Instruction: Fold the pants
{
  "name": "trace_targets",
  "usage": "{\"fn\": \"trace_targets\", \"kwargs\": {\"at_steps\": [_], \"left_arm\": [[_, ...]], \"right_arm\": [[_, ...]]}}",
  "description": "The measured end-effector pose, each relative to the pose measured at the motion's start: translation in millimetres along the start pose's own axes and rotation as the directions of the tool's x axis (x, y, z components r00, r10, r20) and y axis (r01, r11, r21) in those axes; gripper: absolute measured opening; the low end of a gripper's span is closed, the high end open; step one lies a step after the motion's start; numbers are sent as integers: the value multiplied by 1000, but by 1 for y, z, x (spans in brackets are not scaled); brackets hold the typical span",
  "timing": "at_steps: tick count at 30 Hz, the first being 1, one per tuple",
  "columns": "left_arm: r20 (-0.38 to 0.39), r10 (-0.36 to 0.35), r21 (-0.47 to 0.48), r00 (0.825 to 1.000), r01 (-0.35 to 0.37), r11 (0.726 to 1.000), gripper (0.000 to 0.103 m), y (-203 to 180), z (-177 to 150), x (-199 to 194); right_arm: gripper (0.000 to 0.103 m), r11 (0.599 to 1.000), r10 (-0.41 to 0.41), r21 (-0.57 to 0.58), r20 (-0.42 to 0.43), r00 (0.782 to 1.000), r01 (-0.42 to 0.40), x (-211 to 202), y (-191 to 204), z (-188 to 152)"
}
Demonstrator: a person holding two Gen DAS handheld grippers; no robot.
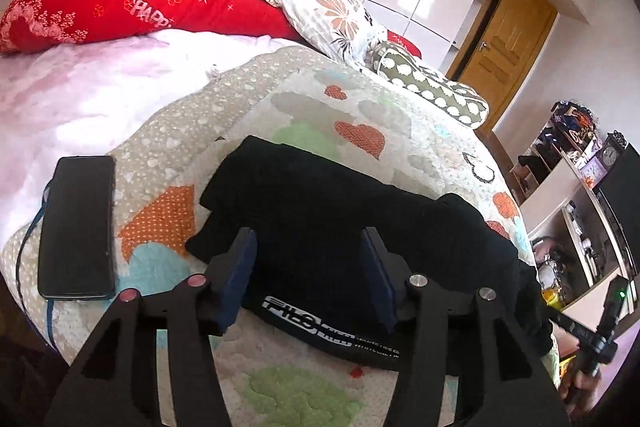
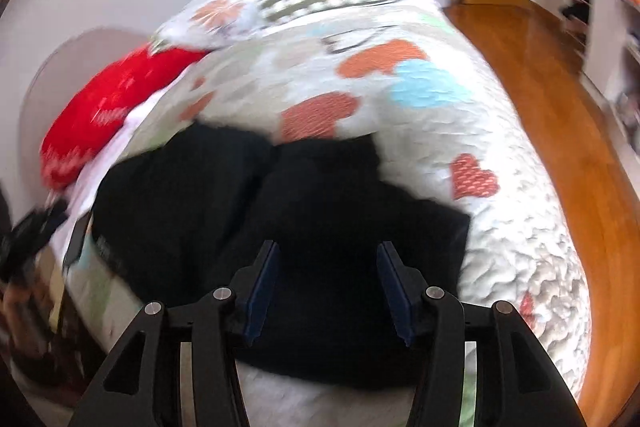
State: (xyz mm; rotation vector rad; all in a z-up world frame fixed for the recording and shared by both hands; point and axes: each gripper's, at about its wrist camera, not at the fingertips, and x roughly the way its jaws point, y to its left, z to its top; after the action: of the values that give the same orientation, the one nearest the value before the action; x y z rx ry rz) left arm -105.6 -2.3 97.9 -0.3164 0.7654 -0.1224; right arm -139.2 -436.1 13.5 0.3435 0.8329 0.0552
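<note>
The black pants [image 1: 320, 211] lie folded into a compact bundle on the heart-patterned quilt [image 1: 360, 115], with a white printed logo [image 1: 320, 327] at the near edge. My left gripper [image 1: 310, 247] hovers over the bundle's near left part, its jaws apart and its blue pads [image 1: 244, 267] clear of the cloth. In the blurred right wrist view the same pants [image 2: 200, 195] spread across the quilt [image 2: 500, 227]. My right gripper [image 2: 328, 267] stands open above their near right part, with only the cloth below showing between the pads [image 2: 264, 283].
A black phone [image 1: 76, 223] with a cable lies left of the pants. Red [image 1: 120, 3] and floral [image 1: 332, 15] pillows sit at the bed's head. A shelf unit [image 1: 580, 211] stands to the right, and wooden floor [image 2: 560, 107] runs beside the bed. The other hand-held gripper [image 1: 600, 331] shows low right.
</note>
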Motion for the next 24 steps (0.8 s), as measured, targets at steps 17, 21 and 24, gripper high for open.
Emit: {"fn": "trace_targets", "kwargs": {"at_steps": [17, 21, 24], "left_arm": [[-24, -18, -65, 1000, 17, 998, 64, 11, 7, 6], [-55, -20, -144, 998, 12, 989, 70, 33, 9, 10], [-88, -8, -161, 996, -7, 987, 82, 40, 7, 13]], "right_arm": [[3, 999, -33, 13, 111, 993, 32, -83, -24, -11], [9, 991, -124, 43, 2, 992, 124, -47, -42, -22], [13, 997, -63, 39, 6, 998, 63, -43, -30, -21]]}}
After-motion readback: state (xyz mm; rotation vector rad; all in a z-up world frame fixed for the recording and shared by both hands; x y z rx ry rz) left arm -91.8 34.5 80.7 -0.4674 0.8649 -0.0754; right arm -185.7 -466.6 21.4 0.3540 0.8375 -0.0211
